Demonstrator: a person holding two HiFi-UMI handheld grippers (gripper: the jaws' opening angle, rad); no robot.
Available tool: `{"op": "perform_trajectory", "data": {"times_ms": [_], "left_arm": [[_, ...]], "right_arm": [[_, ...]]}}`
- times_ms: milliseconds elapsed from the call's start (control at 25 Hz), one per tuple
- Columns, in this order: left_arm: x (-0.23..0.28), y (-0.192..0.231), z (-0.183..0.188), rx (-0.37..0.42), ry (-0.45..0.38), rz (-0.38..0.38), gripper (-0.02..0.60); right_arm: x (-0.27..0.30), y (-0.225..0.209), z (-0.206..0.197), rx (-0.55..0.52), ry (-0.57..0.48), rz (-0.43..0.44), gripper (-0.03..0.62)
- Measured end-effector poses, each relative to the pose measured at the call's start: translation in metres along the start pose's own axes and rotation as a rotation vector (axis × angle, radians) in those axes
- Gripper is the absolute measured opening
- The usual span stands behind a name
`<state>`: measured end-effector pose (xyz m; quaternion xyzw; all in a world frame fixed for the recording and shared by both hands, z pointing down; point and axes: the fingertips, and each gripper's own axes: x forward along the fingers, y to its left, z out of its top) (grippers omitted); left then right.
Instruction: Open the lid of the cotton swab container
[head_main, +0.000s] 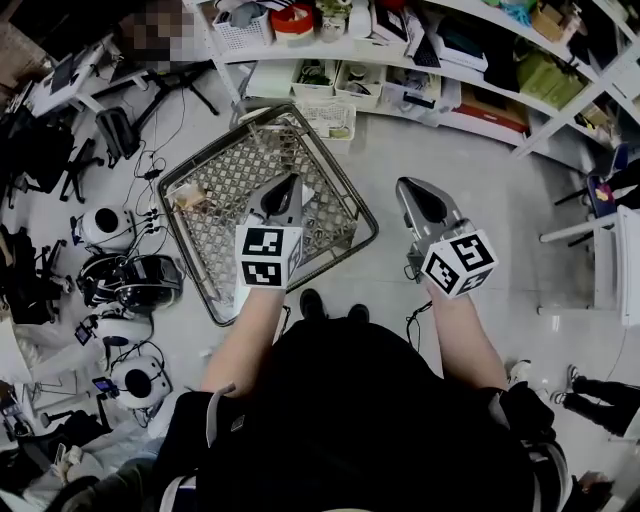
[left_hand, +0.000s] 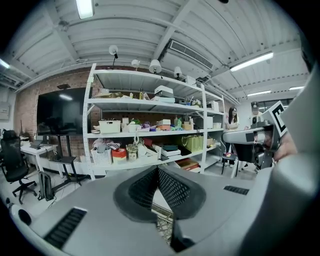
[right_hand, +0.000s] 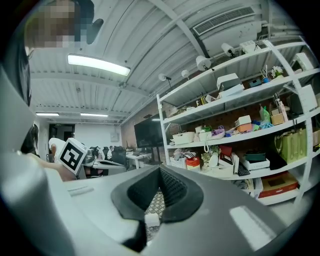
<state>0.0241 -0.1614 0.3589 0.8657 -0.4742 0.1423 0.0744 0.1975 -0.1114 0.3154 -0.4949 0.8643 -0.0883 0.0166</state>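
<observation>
I cannot pick out a cotton swab container in any view. In the head view my left gripper (head_main: 289, 184) is held over a wire mesh cart (head_main: 345, 250) on the floor, its jaws shut with nothing between them. A small pale item (head_main: 191, 200) lies in the cart's left corner. My right gripper (head_main: 409, 187) hangs to the right of the cart, also shut and empty. In the left gripper view the left gripper (left_hand: 158, 170) points toward the shelves, with the right gripper's marker cube (left_hand: 274, 116) at the right. In the right gripper view the right gripper (right_hand: 160, 171) shows dark pads pressed together.
A long white shelf unit (head_main: 420, 80) with boxes, baskets and bags stands ahead. Cables and round white devices (head_main: 108, 228) cover the floor at left, near chairs and desks. A white table (head_main: 626, 262) is at right. A person (left_hand: 233, 118) stands beyond the shelves.
</observation>
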Motion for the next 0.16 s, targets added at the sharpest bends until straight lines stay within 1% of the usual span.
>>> {"op": "perform_trajectory", "data": {"times_ms": [160], "left_arm": [[-0.0006, 0.0064, -0.0017, -0.005, -0.003, 0.009, 0.006]], "right_arm": [[0.002, -0.0021, 0.0, 0.004, -0.005, -0.006, 0.008]]}}
